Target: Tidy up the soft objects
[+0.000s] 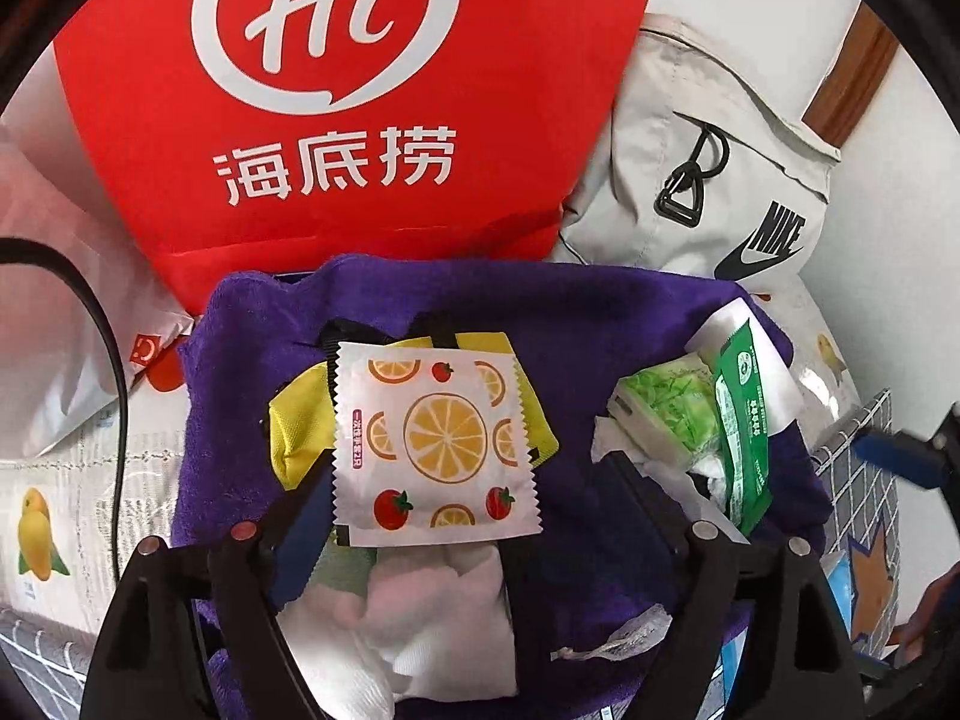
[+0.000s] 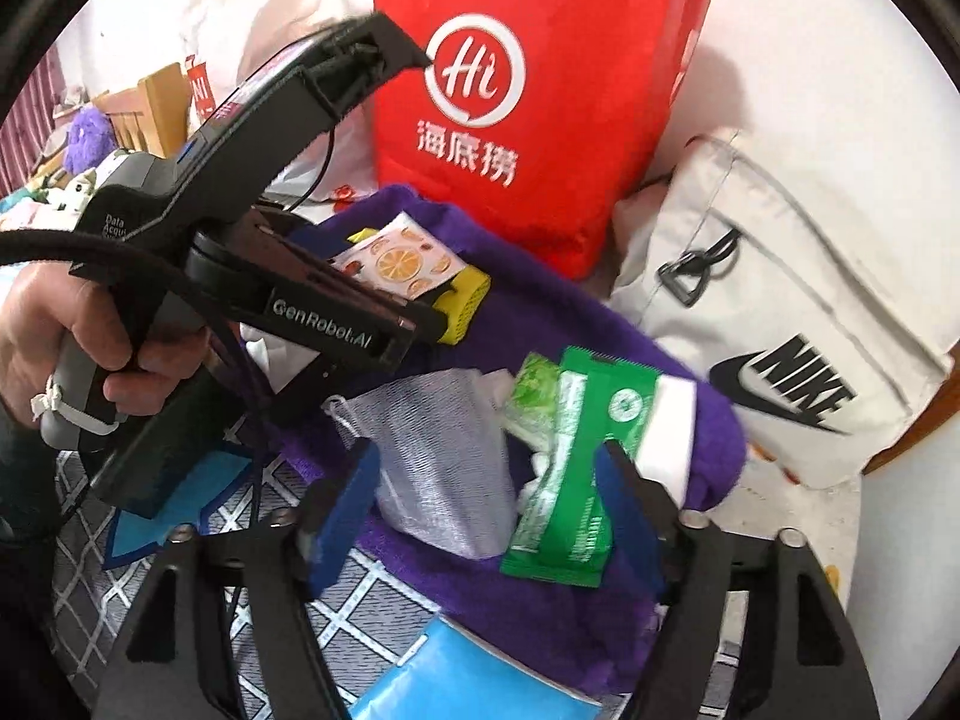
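A purple towel is spread out with soft items lying on it. A white packet printed with orange slices rests on a yellow cloth, with a white cloth just below it. My left gripper is open and hangs over this packet, its right finger well apart from it. A green sachet, a green tissue pack and a white mesh bag lie under my right gripper, which is open; its pads do not press on them.
A red paper bag stands behind the towel, with a white Nike bag to its right. A blue pack lies at the towel's near edge. A hand holds the left gripper's handle. A black cable runs at the left.
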Demonstrator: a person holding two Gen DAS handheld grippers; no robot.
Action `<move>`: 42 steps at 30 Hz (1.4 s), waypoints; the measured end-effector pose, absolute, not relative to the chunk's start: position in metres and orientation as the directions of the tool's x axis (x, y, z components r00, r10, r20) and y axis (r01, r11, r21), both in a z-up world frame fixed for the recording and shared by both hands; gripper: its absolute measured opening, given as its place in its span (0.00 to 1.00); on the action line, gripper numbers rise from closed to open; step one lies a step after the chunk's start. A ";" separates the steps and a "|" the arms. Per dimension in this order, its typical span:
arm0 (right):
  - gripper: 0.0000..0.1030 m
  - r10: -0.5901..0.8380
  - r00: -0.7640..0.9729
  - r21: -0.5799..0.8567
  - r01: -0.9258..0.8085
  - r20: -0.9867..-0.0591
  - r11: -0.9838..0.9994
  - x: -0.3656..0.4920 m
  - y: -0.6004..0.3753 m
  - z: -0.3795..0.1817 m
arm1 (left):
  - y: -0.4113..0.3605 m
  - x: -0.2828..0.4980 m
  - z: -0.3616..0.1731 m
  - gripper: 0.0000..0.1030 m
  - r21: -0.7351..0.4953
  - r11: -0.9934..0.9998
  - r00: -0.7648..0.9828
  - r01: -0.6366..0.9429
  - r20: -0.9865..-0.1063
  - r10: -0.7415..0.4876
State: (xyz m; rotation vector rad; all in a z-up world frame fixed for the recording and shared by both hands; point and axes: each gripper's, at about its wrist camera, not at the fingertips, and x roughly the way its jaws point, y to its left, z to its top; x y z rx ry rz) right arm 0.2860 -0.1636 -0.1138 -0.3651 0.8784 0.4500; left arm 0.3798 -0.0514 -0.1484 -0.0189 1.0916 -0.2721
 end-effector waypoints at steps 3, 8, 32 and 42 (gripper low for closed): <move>0.77 0.203 0.595 -0.162 -0.502 -0.778 0.850 0.281 -0.166 -0.106 | -0.053 0.377 -0.142 0.91 -0.121 0.973 0.435 0.195 -0.879 -0.196; 0.85 0.196 0.619 -0.153 -0.464 -0.760 0.872 0.273 -0.173 -0.091 | -0.053 0.368 -0.125 0.92 -0.084 0.981 0.449 0.176 -0.880 -0.156; 1.00 0.090 0.707 0.016 -0.110 -0.701 0.994 0.076 -0.219 -0.026 | -0.018 0.123 -0.012 0.93 -0.058 0.992 0.616 0.109 -0.779 -0.113; 1.00 0.091 0.690 0.023 -0.108 -0.718 0.994 0.024 -0.211 -0.039 | 0.002 0.037 -0.020 0.93 -0.104 0.994 0.633 -0.043 -0.772 -0.053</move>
